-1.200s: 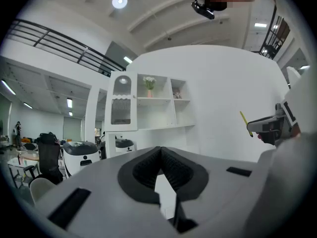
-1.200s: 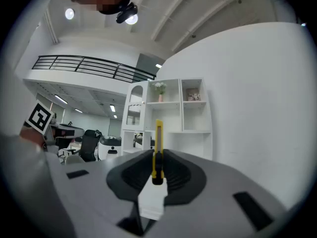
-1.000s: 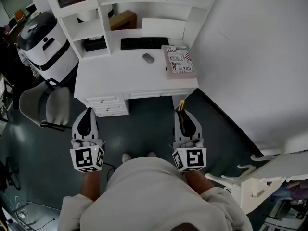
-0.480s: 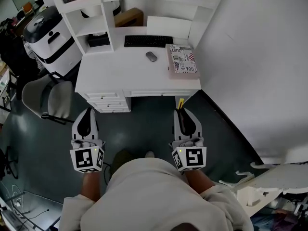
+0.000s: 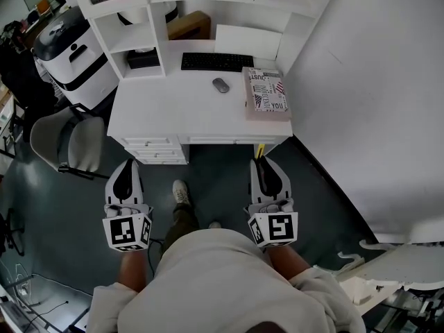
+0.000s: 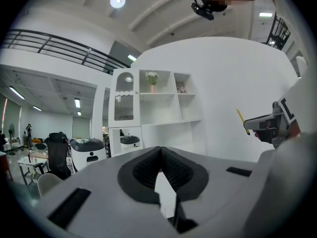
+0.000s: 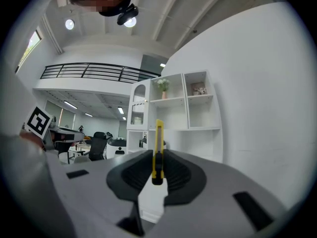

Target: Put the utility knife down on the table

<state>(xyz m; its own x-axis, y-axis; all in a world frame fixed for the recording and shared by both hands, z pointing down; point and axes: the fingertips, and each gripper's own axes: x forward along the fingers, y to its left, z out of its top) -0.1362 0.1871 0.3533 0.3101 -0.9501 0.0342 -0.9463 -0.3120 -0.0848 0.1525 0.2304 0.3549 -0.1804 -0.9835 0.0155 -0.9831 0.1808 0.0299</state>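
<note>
Two grippers and one utility knife are seen. The right gripper (image 5: 261, 161) is clamped on the utility knife (image 7: 158, 150), which is slim and yellow with a dark slider. Its end sticks out past the jaws, just short of the front edge of the surface (image 5: 166, 109). The left gripper (image 5: 126, 162) is closed on nothing. One keyboard (image 5: 216, 62), one mouse (image 5: 220, 85) and one book (image 5: 267, 92) are set toward the back and right, and open room is left at the front and left.
</note>
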